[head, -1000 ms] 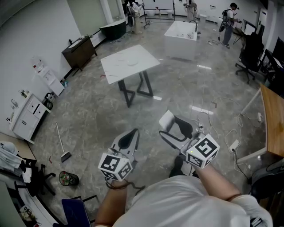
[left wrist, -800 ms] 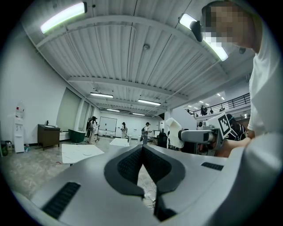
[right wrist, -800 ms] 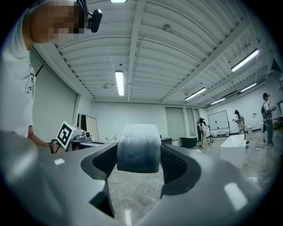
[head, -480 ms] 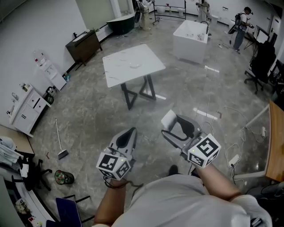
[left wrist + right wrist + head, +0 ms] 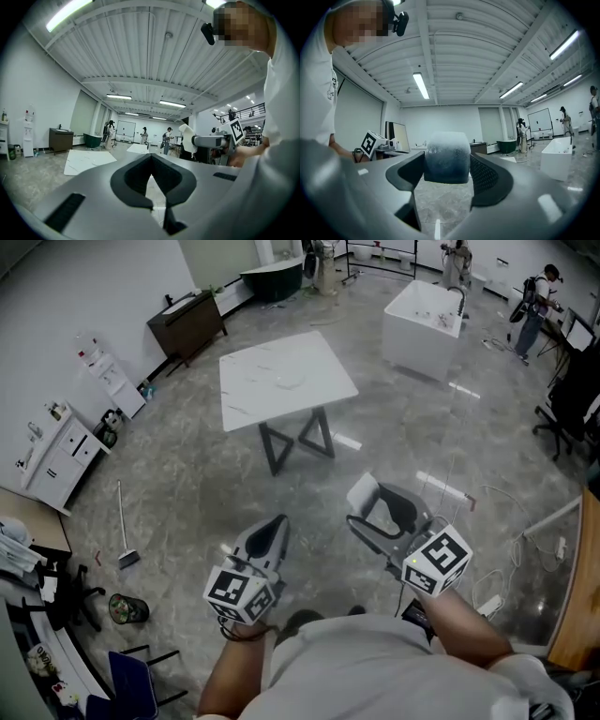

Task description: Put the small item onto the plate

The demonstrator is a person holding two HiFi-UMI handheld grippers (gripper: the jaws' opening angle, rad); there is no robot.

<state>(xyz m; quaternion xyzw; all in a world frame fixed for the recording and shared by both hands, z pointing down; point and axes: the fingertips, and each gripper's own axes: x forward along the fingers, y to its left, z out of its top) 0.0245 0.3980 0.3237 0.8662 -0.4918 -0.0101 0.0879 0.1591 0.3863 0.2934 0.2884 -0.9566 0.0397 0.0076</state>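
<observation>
My right gripper (image 5: 362, 506) is shut on a small white foam-like block (image 5: 358, 492); in the right gripper view the block (image 5: 446, 157) fills the gap between the jaws. My left gripper (image 5: 277, 523) is held beside it, jaws shut with nothing between them, their tips meeting in the left gripper view (image 5: 151, 157). Both are held in the air over a grey stone floor. A white marble-top table (image 5: 309, 395) on dark legs stands farther ahead. A faint pale shape (image 5: 284, 381) lies on its top; I cannot tell whether it is a plate.
A white tub (image 5: 424, 313) stands beyond the table at the back right. A dark cabinet (image 5: 193, 322) and white drawers (image 5: 52, 457) line the left wall. A broom (image 5: 125, 536) and bin (image 5: 127, 607) lie left. Cables (image 5: 487, 521) trail right.
The table and tub sit lower and closer in the head view than a second ago. Both grippers keep the same pose, the right one still holding the block.
</observation>
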